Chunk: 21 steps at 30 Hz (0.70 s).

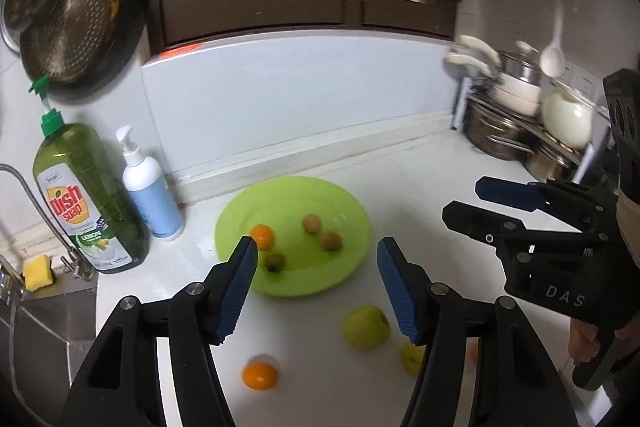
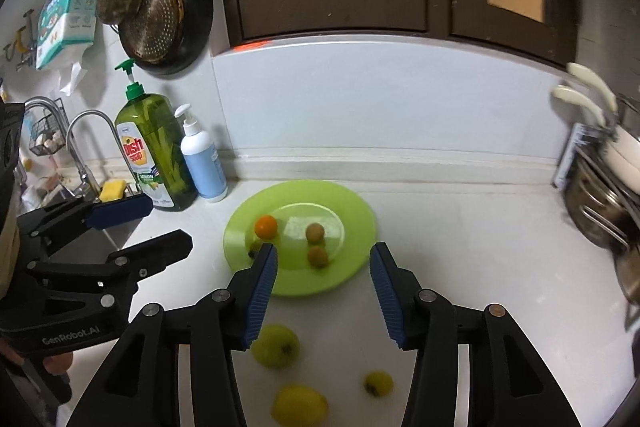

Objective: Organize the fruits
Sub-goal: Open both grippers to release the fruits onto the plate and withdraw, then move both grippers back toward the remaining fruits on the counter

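Observation:
A lime-green plate [image 1: 344, 211] [image 2: 354, 223] lies on the white counter. On it are a small orange [image 1: 262, 237] [image 2: 266, 227], two brown fruits [image 1: 312, 223] [image 2: 315, 233] and a darker one [image 1: 275, 261]. Loose on the counter nearer me lie a green apple [image 1: 366, 327] [image 2: 276, 346], another orange [image 1: 259, 375], a lemon [image 2: 299, 407] and a small yellow-green fruit [image 2: 378, 383]. My left gripper [image 1: 316, 247] [image 2: 168, 223] hovers open above the plate's near edge, holding nothing. My right gripper [image 2: 324, 251] [image 1: 464, 201] is beside it, also open with nothing between its fingers.
A green dish soap bottle [image 1: 88, 195] and a white pump bottle [image 1: 150, 187] stand left of the plate, by the sink [image 1: 48, 315] with its yellow sponge [image 1: 37, 271]. A rack of pots [image 1: 520, 123] fills the back right corner. Pans [image 2: 160, 15] hang on the wall.

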Each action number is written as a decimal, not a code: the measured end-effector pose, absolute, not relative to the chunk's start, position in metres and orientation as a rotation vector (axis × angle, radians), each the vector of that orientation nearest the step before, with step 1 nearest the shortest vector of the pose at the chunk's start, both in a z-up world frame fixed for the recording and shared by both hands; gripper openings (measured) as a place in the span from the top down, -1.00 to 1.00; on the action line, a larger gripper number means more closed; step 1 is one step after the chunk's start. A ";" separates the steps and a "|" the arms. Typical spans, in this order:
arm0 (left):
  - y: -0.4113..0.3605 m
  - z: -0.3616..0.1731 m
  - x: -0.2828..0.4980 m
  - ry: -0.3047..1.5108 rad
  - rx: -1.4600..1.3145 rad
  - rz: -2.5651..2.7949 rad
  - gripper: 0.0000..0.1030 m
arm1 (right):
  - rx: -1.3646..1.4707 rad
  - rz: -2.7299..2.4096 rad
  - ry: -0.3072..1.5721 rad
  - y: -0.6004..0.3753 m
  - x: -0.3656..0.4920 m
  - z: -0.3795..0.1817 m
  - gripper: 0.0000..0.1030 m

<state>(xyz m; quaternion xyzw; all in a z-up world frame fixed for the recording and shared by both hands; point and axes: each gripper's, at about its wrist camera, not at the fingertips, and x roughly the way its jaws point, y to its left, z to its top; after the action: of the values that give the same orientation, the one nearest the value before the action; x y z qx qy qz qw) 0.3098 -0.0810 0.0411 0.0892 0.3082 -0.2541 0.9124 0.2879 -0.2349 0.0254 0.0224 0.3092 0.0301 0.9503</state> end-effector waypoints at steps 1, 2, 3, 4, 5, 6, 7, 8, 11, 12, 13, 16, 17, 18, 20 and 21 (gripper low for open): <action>-0.083 0.041 0.304 0.632 0.190 -0.537 -0.20 | 0.051 0.052 0.625 -0.237 0.280 0.025 0.05; -0.086 0.040 0.298 0.629 0.198 -0.550 -0.21 | 0.055 0.044 0.622 -0.239 0.273 0.026 0.05; -0.088 0.039 0.293 0.624 0.206 -0.562 -0.21 | 0.060 0.030 0.621 -0.241 0.265 0.025 0.05; -0.091 0.037 0.290 0.623 0.211 -0.571 -0.22 | 0.063 0.023 0.622 -0.243 0.259 0.025 0.05; -0.093 0.036 0.286 0.623 0.217 -0.582 -0.23 | 0.067 0.014 0.622 -0.245 0.251 0.024 0.05; -0.095 0.034 0.283 0.622 0.223 -0.595 -0.23 | 0.071 0.001 0.622 -0.247 0.245 0.023 0.05; -0.098 0.033 0.278 0.621 0.230 -0.611 -0.23 | 0.070 -0.010 0.623 -0.248 0.238 0.021 0.05; -0.100 0.031 0.275 0.617 0.236 -0.622 -0.23 | 0.068 -0.021 0.625 -0.249 0.232 0.019 0.05; -0.107 0.025 0.263 0.608 0.270 -0.665 -0.23 | 0.072 -0.047 0.634 -0.253 0.216 0.014 0.05; -0.109 0.022 0.259 0.610 0.283 -0.680 -0.23 | 0.070 -0.057 0.637 -0.253 0.212 0.012 0.05; -0.110 0.018 0.257 0.614 0.295 -0.695 -0.23 | 0.070 -0.070 0.640 -0.254 0.207 0.009 0.05; -0.116 0.007 0.249 0.624 0.340 -0.722 -0.23 | 0.072 -0.096 0.663 -0.256 0.195 0.001 0.05; -0.118 0.003 0.245 0.626 0.354 -0.729 -0.23 | 0.076 -0.101 0.670 -0.257 0.192 -0.002 0.05; -0.119 -0.001 0.243 0.628 0.365 -0.734 -0.23 | 0.081 -0.109 0.682 -0.258 0.188 -0.007 0.05; -0.122 -0.010 0.238 0.639 0.381 -0.751 -0.23 | 0.092 -0.117 0.701 -0.260 0.183 -0.014 0.05; -0.123 -0.014 0.236 0.647 0.389 -0.760 -0.23 | 0.101 -0.118 0.715 -0.260 0.181 -0.018 0.05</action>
<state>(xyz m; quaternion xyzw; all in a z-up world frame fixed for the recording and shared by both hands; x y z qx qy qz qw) 0.2364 -0.1231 -0.0140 0.1853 0.3084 -0.3622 0.8599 0.1811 -0.2603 -0.0182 0.0493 0.3496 -0.0576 0.9338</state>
